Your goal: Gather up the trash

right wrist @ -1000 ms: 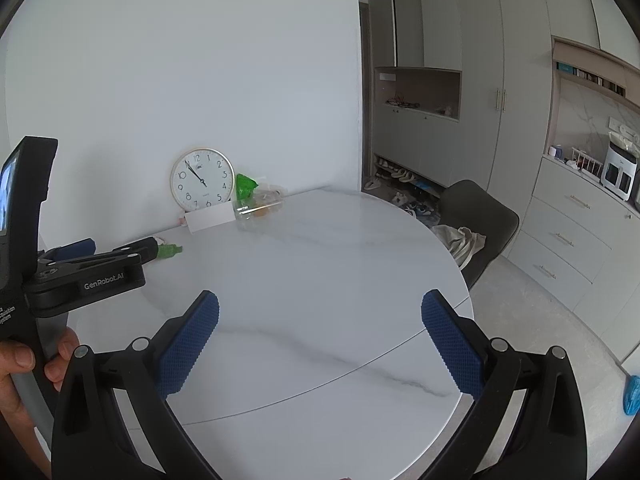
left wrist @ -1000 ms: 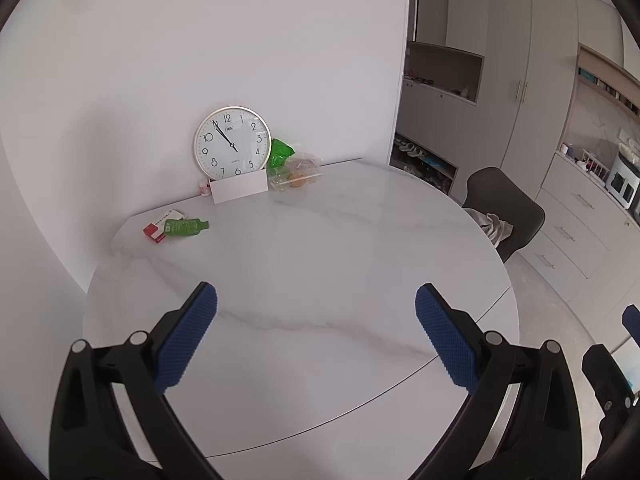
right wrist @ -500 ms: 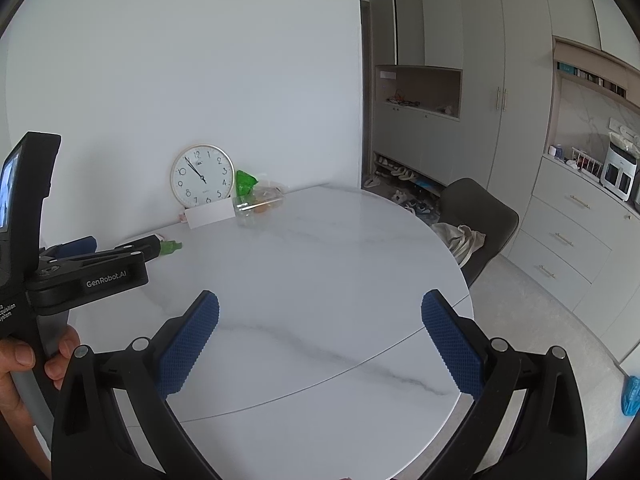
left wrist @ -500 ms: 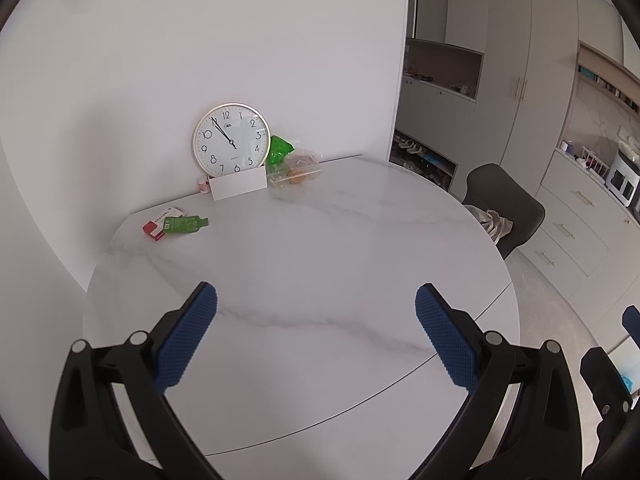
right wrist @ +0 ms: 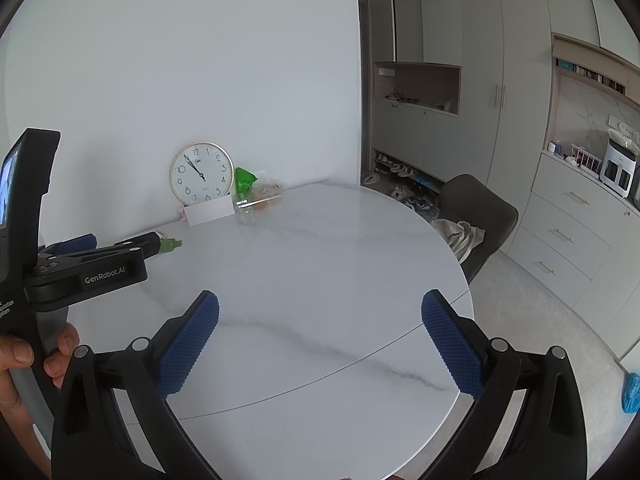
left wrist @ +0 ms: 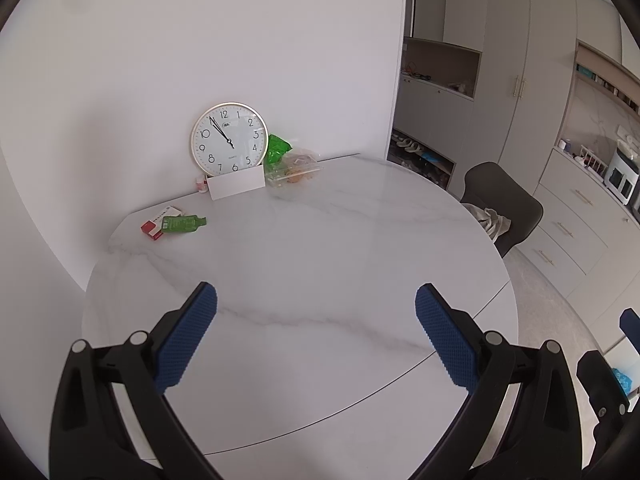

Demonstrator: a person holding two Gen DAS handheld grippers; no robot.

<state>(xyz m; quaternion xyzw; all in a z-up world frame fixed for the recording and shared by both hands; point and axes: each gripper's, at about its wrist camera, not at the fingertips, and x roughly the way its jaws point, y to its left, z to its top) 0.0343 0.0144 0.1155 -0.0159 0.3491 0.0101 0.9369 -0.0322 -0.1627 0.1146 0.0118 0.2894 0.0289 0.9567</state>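
A green wrapper [left wrist: 183,224] lies on a red and white box [left wrist: 156,224] at the far left of the white marble table [left wrist: 320,264]. A green bag [left wrist: 277,148] and a clear plastic container [left wrist: 294,170] with food scraps sit by the wall. My left gripper [left wrist: 316,332] is open and empty above the near table. My right gripper [right wrist: 320,340] is open and empty above the table's front. In the right wrist view the left gripper's body [right wrist: 80,264] hides most of the green wrapper [right wrist: 170,245].
A round clock [left wrist: 229,138] leans on the wall behind a white card [left wrist: 236,186]. A dark chair [left wrist: 500,208] with a cloth on it stands right of the table. Cabinets [left wrist: 520,120] line the far wall. A blue bag [right wrist: 631,394] lies on the floor.
Both grippers stay open and almost still. The view has shifted only slightly; nothing on the table has moved.
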